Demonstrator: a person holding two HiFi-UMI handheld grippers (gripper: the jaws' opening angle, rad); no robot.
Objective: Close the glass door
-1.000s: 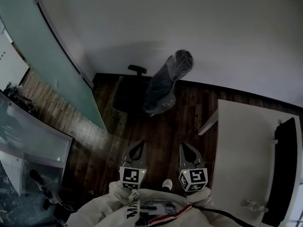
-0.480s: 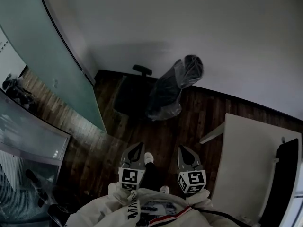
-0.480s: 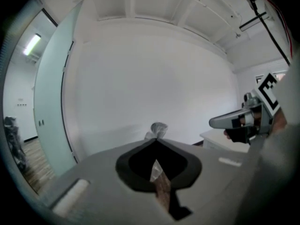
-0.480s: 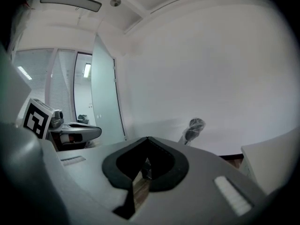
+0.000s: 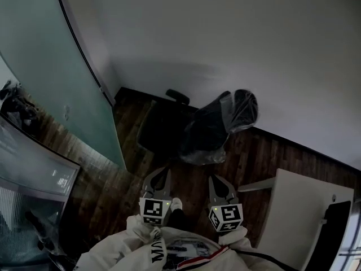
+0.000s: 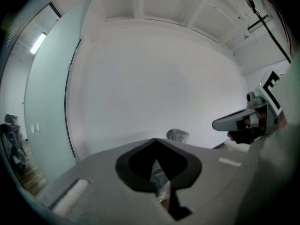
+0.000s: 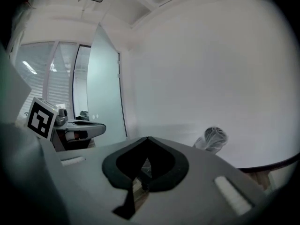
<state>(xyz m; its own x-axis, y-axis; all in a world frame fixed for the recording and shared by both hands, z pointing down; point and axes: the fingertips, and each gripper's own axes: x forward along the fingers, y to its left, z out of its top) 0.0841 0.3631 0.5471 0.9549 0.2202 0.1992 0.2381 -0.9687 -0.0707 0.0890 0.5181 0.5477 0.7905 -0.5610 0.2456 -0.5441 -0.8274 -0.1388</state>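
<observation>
The frosted glass door [image 5: 51, 78] stands at the left with a dark edge strip, well away from both grippers. It also shows as a pale green glass door [image 6: 47, 93] in the left gripper view and as a tall glass door [image 7: 103, 88] in the right gripper view. My left gripper [image 5: 162, 171] and right gripper [image 5: 216, 179] hang side by side over the dark wood floor, close to my body. Both are shut with nothing in them. The left gripper [image 6: 155, 139] has its jaws meeting at the tip, and so does the right gripper [image 7: 148, 138].
A black office chair [image 5: 163, 126] and a plastic-wrapped chair [image 5: 220, 126] stand just ahead against the white wall. A white table [image 5: 299, 219] sits at the lower right. A second glass pane [image 5: 34, 168] and dark clutter [image 5: 17, 109] lie at the left.
I have moved forward: the chairs and the wall are nearer, and the white table has slid toward the lower right. Both grippers stay shut, side by side.
</observation>
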